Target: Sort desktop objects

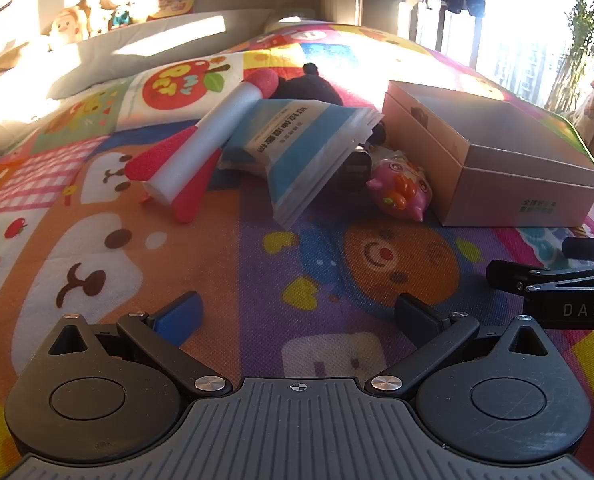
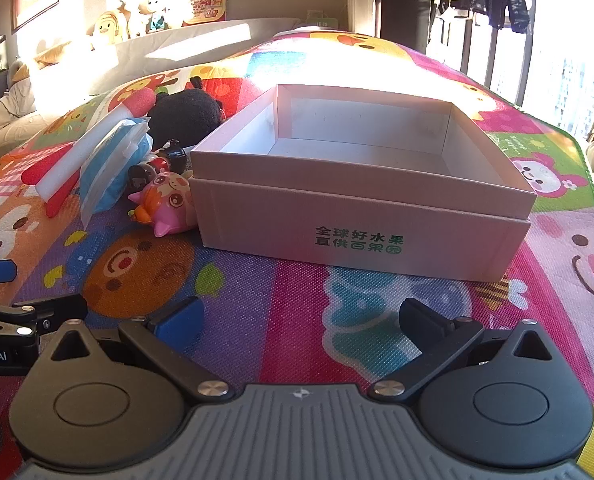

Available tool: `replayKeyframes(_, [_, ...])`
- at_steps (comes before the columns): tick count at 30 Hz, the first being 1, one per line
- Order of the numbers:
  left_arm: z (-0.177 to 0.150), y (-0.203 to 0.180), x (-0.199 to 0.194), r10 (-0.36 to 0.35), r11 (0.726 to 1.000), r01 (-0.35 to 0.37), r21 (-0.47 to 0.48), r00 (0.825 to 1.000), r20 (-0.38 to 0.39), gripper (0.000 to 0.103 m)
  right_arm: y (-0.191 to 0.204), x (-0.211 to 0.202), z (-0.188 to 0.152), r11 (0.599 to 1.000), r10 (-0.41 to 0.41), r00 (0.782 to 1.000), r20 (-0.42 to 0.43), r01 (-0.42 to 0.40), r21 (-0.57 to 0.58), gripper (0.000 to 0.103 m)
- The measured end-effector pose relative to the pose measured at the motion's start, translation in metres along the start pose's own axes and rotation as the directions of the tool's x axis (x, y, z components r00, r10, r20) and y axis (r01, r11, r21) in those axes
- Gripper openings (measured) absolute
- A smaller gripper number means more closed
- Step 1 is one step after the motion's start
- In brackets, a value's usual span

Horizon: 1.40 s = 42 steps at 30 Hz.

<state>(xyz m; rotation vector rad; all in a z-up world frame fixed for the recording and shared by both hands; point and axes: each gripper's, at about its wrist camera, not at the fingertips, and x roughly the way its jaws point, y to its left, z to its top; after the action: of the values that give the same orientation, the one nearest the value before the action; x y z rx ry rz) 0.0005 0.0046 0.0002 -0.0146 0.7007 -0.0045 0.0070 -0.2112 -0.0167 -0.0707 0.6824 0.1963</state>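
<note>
Both claws spread as wide as they go, nothing between the pads. My left gripper point(image 1: 297, 314) hangs over bare play mat point(image 1: 257, 272), angled down toward the pile; my right gripper point(image 2: 299, 318) does the same in front of the box, and its side linkage shows at the right edge of the left view. Judgement: nothing sorted yet, since the cardboard box point(image 2: 361, 216) is empty and all the loose items lie outside it. Next out, mid-frame in the left view, the pile: a pink cat toy point(image 1: 401, 190) touching the box's near left corner, a blue-and-white pouch point(image 1: 297, 152) propped at a tilt over some small dark thing I cannot identify, and a foam rocket point(image 1: 193, 156) with red fins leaning partly under the pouch, nose toward the upper centre. Behind these, a black plush point(image 1: 309, 86). The pile sits ahead of my left claw, well apart from it; the box fills the centre of the right view, near but not touching that claw. The box stands open-topped just beside the pile, presumably so items can be lifted across in a short move. Likely first pick: the cat toy, nearest and unobstructed. Far back, upper left, soft toys on a ledge.
</note>
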Motion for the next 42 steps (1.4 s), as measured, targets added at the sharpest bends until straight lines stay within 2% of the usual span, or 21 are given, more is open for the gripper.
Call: replayKeyframes(42, [0.0003, -0.0004, 0.0009, 0.0, 1.0, 0.0, 0.0, 1.0, 0.0, 0.103, 0.0002, 0.0002, -0.001, 1.0, 0.001, 1.0, 0.0, -0.001, 0.001, 0.103])
